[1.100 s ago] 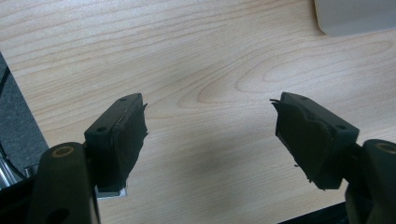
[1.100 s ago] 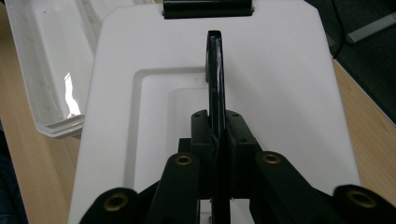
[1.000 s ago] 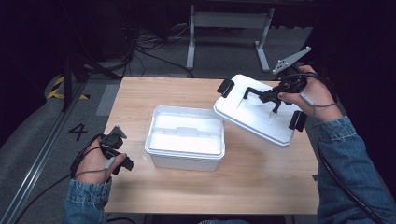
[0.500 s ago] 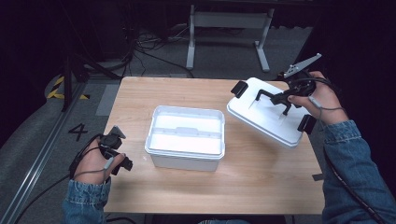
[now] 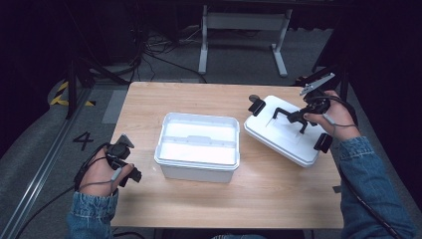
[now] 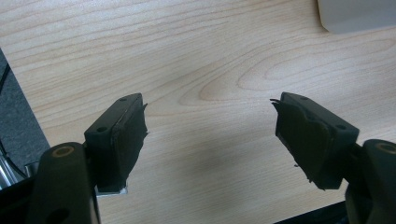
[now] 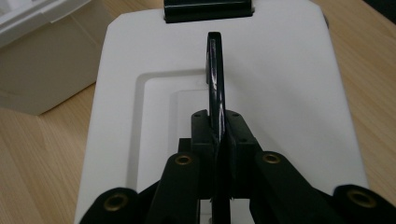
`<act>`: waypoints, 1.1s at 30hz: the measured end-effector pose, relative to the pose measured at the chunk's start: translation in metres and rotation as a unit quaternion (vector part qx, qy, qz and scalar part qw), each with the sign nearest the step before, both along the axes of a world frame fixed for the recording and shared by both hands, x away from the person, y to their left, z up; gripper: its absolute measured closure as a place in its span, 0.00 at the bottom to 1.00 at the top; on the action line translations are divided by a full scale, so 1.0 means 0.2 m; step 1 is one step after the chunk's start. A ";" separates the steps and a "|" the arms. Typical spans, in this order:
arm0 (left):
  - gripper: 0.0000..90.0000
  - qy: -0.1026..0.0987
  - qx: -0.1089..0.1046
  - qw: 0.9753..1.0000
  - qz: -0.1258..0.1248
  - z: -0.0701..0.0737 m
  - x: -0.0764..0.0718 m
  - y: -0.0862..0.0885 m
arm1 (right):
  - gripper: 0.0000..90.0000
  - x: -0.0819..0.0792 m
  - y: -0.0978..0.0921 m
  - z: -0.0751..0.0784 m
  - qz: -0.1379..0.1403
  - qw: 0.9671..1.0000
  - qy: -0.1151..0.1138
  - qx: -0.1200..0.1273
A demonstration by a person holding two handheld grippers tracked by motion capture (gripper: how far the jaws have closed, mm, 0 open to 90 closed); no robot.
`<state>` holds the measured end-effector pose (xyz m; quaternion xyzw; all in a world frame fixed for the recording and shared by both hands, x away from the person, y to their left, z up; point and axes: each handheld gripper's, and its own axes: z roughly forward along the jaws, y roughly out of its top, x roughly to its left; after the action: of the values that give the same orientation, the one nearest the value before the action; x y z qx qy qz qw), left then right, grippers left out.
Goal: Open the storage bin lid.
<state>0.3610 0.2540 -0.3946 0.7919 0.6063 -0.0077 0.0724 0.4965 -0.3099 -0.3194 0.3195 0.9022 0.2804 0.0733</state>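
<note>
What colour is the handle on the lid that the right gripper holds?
Black. The handle on the white lid shows best in the right gripper view.

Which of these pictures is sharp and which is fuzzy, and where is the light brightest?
High view: the table is evenly lit, the room behind it dark, and the open white box glows almost washed out. Left gripper view: the wood grain is crisp, with a soft shadow between the open jaws. Right gripper view: the lid is bright, its black handle glints, and the nearest jaw parts are blurred.
</note>
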 end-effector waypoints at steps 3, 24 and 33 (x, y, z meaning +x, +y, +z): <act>0.28 0.000 0.001 1.000 0.000 0.00 0.00 0.00 | 0.94 0.01 0.00 -0.04 -0.001 1.000 0.008 0.006; 0.28 0.000 0.002 1.000 -0.002 0.00 0.00 0.00 | 0.94 0.04 -0.03 -0.35 -0.012 0.999 0.032 0.006; 0.28 0.001 0.003 1.000 -0.003 0.00 0.00 -0.01 | 0.94 0.04 -0.03 -0.42 -0.014 0.999 0.042 0.012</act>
<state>0.3619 0.2527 -0.3955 0.7940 0.6039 -0.0068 0.0692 0.5041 -0.3163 -0.4038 0.3446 0.8963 0.2769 0.0351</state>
